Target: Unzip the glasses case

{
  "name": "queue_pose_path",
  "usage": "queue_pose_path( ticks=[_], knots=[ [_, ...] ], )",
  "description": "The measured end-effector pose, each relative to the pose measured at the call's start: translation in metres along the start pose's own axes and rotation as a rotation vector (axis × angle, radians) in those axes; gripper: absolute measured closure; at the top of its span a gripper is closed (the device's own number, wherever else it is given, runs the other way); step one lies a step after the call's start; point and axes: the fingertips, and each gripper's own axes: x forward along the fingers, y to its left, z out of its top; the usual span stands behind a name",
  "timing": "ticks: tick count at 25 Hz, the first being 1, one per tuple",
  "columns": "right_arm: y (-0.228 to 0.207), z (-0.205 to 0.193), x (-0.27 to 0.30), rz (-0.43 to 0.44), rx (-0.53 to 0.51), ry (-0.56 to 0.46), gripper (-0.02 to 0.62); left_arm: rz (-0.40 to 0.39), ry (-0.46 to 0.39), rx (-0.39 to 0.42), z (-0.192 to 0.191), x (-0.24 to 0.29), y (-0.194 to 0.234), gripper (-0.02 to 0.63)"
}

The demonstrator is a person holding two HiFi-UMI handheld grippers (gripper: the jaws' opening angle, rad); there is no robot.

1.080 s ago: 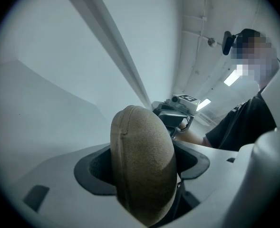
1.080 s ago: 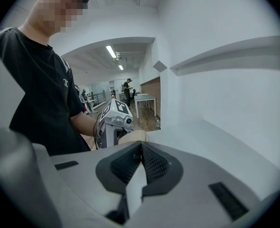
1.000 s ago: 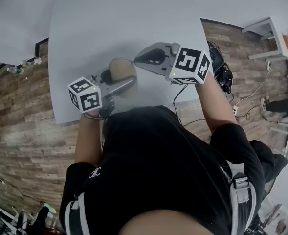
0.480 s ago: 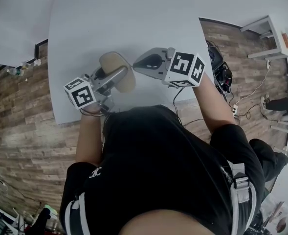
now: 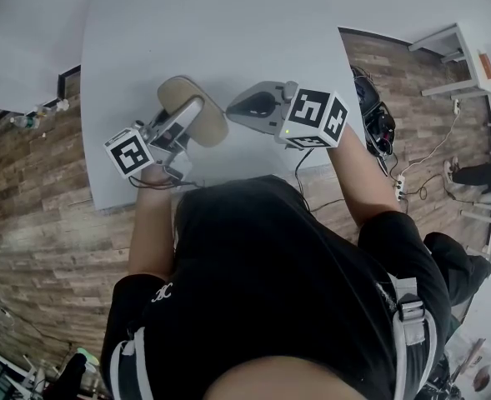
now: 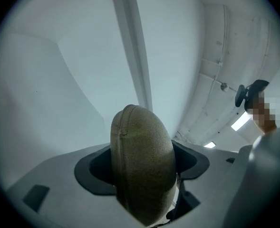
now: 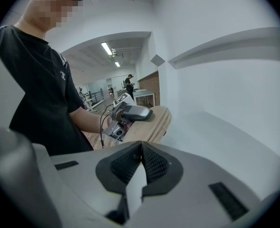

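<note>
Since a second ago the left gripper (image 5: 193, 108) has rolled and shifted toward the table's (image 5: 187, 23) left edge. Its fingers grasp the glasses case (image 5: 177, 92), a tan, grainy oval with a seam along its rim. The right gripper's (image 5: 235, 104) fingers are clenched and empty.

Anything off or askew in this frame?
Nothing spilled or damaged. The glasses case is clamped in the left tool and tilted, not lying flat on the table. The right tool is shut on nothing beside the case; no zipper pull between its jaws.
</note>
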Motion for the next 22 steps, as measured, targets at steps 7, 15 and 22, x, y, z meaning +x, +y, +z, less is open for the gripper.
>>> queue_pose_path(
  ticks=[7, 15, 22],
  knots=[
    [0.007, -0.009, 0.007, -0.009, 0.033, 0.005, 0.578, -0.035, -0.149, -0.16, 0.025, -0.007, 0.002, 0.255],
    [0.007, -0.011, 0.013, -0.02, 0.059, -0.002, 0.579, -0.012, -0.25, -0.232, 0.038, -0.012, 0.013, 0.257],
    [0.01, -0.018, 0.022, -0.027, 0.097, -0.011, 0.579, 0.021, -0.33, -0.299, 0.041, -0.014, 0.024, 0.261]
  ],
)
